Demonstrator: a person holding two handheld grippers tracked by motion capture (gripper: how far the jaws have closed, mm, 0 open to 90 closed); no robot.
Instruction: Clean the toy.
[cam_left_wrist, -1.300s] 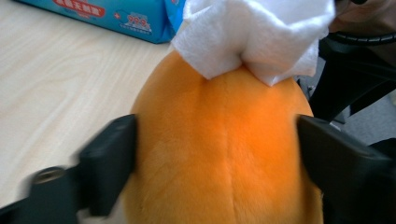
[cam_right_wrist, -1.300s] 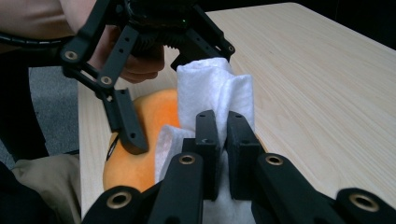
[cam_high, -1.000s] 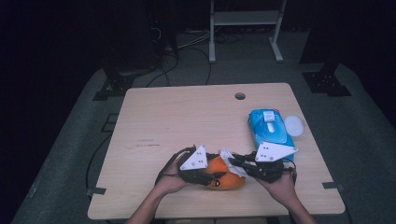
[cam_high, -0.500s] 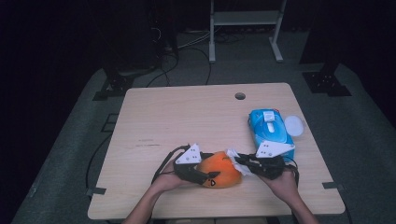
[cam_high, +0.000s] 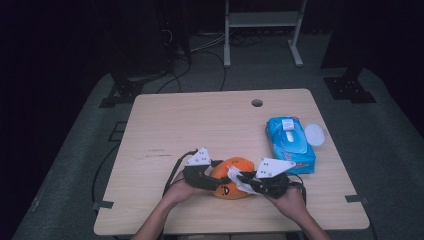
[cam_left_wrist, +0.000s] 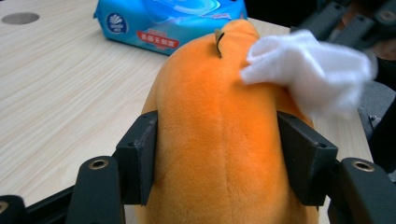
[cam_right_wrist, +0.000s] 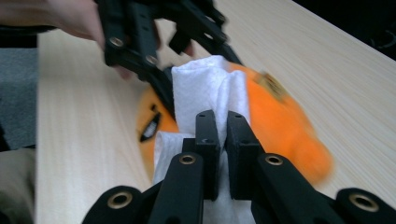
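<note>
At the desk's (cam_high: 165, 130) six o'clock edge, the left tool (cam_left_wrist: 217, 154) clamps an orange plush toy (cam_high: 231, 178) between its jaws while the right tool (cam_right_wrist: 223, 126), closed on a white wipe (cam_right_wrist: 210, 86), presses it against the toy's three o'clock side.

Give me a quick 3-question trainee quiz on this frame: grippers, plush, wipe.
1. True or false: the left gripper is clamped on the orange plush toy.
2. What does the right gripper hold? A) white wipe B) blue wipes pack C) nothing
3. Fill in: the wipe touches the plush's ____ side, near its stem.

Key: 1 true; 2 A; 3 top
</note>
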